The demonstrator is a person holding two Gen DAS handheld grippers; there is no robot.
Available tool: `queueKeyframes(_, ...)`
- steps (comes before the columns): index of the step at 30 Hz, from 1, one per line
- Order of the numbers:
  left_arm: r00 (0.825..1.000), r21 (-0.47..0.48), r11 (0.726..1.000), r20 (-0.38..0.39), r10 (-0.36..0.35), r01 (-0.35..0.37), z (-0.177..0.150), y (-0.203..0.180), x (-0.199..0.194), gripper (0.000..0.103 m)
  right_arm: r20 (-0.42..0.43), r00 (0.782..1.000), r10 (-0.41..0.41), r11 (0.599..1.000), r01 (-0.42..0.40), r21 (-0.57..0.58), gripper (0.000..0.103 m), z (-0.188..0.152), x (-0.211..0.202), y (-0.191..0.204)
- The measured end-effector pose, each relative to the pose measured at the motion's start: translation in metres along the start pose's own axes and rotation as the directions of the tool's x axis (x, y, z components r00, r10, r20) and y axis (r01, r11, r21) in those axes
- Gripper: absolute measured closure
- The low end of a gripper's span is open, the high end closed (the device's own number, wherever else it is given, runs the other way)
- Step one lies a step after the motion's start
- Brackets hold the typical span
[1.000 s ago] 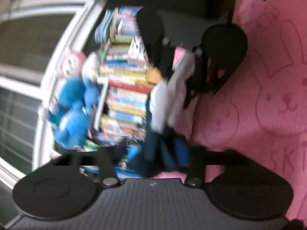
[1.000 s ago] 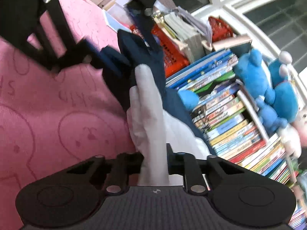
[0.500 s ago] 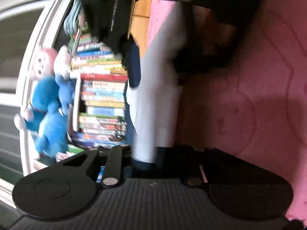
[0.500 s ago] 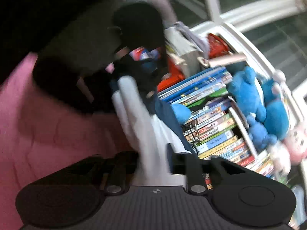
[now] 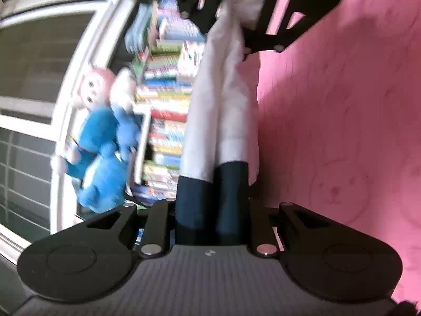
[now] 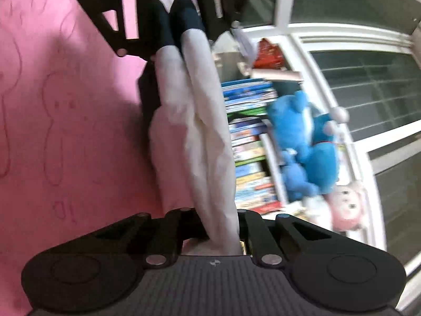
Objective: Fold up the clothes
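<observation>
White cotton with navy ends fills the middle of my left wrist view: the garment (image 5: 221, 110), bunched into two long folds, runs from my left gripper (image 5: 210, 210) up to the right gripper (image 5: 236, 13) at the top of the frame. My left gripper is clamped on the navy end, the dark cloth pinched between its fingers (image 5: 155, 226); its jaws have just been closing on that cloth. To the right lies a pink blanket (image 5: 342, 131) printed with rabbit outlines. To the left I see a tall stack of books (image 5: 165, 110), a blue plush toy (image 5: 100, 163) with a pink-headed doll (image 5: 94, 89) above it, and a white window frame (image 5: 65, 121). The whole picture is somewhat blurred.

In the right wrist view the same garment (image 6: 205, 131) hangs stretched between the two grippers, clear of the pink blanket (image 6: 65, 118) on the left. My right gripper (image 6: 221, 234) is closed tight on the white end, which bunches between its fingers (image 6: 171, 231); its jaws have just been closing. The left gripper (image 6: 173, 8) at the top grips the navy end. On the right I see the books (image 6: 247, 142), the blue plush toy (image 6: 307, 142), the pink-headed doll (image 6: 344, 205) and the window frame (image 6: 329, 84).
</observation>
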State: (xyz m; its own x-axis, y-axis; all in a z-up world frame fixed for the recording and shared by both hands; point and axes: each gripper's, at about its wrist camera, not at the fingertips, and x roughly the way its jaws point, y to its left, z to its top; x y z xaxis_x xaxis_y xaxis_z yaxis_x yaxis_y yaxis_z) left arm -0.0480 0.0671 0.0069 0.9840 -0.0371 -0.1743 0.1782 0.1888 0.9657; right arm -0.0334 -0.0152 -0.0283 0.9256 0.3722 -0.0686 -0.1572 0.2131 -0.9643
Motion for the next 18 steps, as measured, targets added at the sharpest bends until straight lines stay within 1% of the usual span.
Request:
queueKeyframes(1,1.0,-0.009,1.0,0.019,-0.01,0.011,0.002,0.001,-0.016,0.083,0.001,1.0,-0.011,1.0,0.011,-0.002,0.092,0.001,-0.011,-0.007)
queueKeyframes(2,0.999,-0.019,1.0,0.039,-0.021,0.021,0.005,0.001,-0.031,0.083,0.005,1.0,-0.005,1.0,0.005,0.0,0.092,0.003,-0.025,-0.012)
queueKeyframes(3,0.998,-0.028,0.999,0.059,-0.031,0.032,0.007,0.002,-0.047,0.083,0.008,1.0,0.012,1.0,-0.012,-0.002,0.092,0.004,-0.043,-0.014)
queueKeyframes(5,0.994,-0.043,0.995,0.07,-0.085,0.089,0.008,-0.009,-0.072,0.082,0.014,0.998,0.058,0.998,-0.058,-0.002,0.092,0.005,-0.079,-0.014)
queueKeyframes(7,0.987,-0.058,0.988,0.081,-0.141,0.146,0.008,-0.021,-0.097,0.081,0.016,0.994,0.104,0.994,-0.104,-0.014,0.092,0.005,-0.116,-0.002)
queueKeyframes(10,0.978,-0.031,0.979,0.062,-0.198,0.2,0.009,-0.05,-0.114,0.08,0.012,0.989,0.15,0.989,-0.15,-0.018,0.09,0.005,-0.151,0.025)
queueKeyframes(11,0.976,-0.026,0.976,0.051,-0.214,0.215,0.008,-0.058,-0.117,0.08,0.001,0.987,0.159,0.987,-0.159,-0.018,0.089,0.004,-0.156,0.034)
queueKeyframes(12,0.973,-0.021,0.973,0.04,-0.229,0.23,0.007,-0.065,-0.12,0.078,-0.011,0.986,0.167,0.986,-0.167,-0.018,0.085,0.003,-0.16,0.042)
queueKeyframes(13,0.972,-0.024,0.972,0.034,-0.233,0.233,0.005,-0.069,-0.122,0.08,-0.021,0.985,0.17,0.985,-0.171,-0.017,0.082,0.001,-0.161,0.049)
queueKeyframes(15,0.971,-0.04,0.97,0.024,-0.237,0.238,0.001,-0.068,-0.12,0.078,-0.03,0.984,0.175,0.985,-0.175,0.008,0.08,-0.005,-0.165,0.052)
queueKeyframes(16,0.968,-0.058,0.966,0.015,-0.251,0.252,-0.001,-0.063,-0.12,0.077,-0.038,0.983,0.181,0.983,-0.179,0.044,0.078,-0.009,-0.165,0.047)
queueKeyframes(18,0.963,-0.084,0.959,-0.007,-0.271,0.269,-0.005,-0.055,-0.121,0.075,-0.053,0.973,0.223,0.968,-0.214,0.133,0.074,-0.017,-0.163,0.035)
